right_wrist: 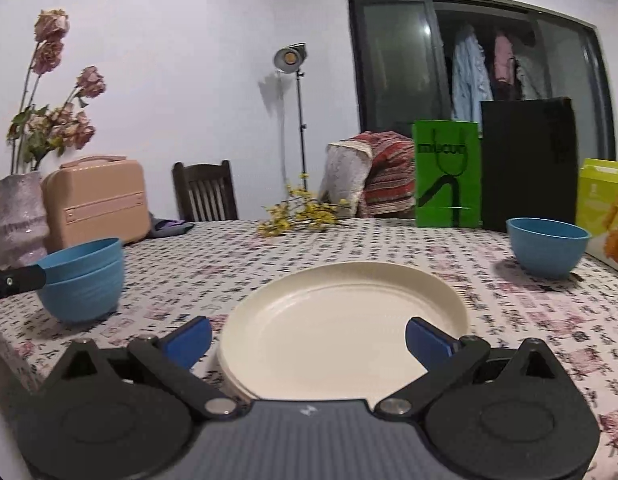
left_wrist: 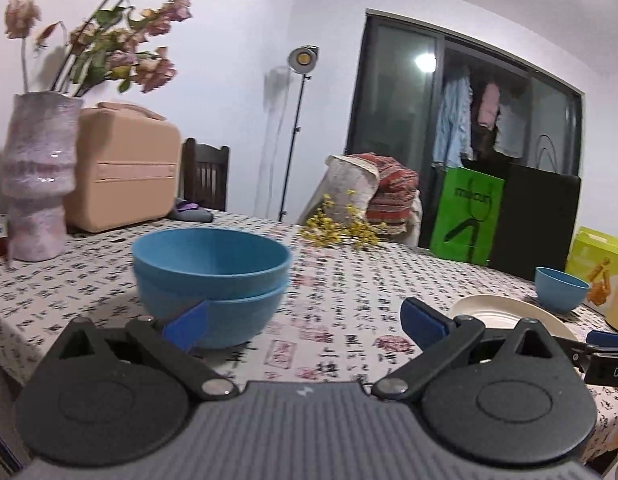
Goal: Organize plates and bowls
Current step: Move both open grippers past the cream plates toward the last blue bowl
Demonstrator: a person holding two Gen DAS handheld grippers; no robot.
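Two blue bowls nested in a stack point(left_wrist: 213, 284) point(right_wrist: 83, 280) stand on the patterned tablecloth. My left gripper point(left_wrist: 305, 326) is open, with its left fingertip point(left_wrist: 187, 326) just in front of the stack and nothing held. A single blue bowl point(left_wrist: 561, 288) point(right_wrist: 547, 246) sits at the far right by a yellow box. A stack of cream plates point(right_wrist: 341, 328) point(left_wrist: 505, 314) lies in the middle of the table. My right gripper point(right_wrist: 309, 342) is open just above the plates' near edge, one finger on each side, holding nothing.
A pale vase of dried roses point(left_wrist: 37, 176) and a peach case point(left_wrist: 123, 168) stand at the back left. Yellow flowers point(right_wrist: 301, 212), a green bag point(right_wrist: 447, 174), a black bag point(right_wrist: 529, 164) and a yellow box point(right_wrist: 605, 208) line the far edge. A dark chair point(right_wrist: 207, 192) stands behind.
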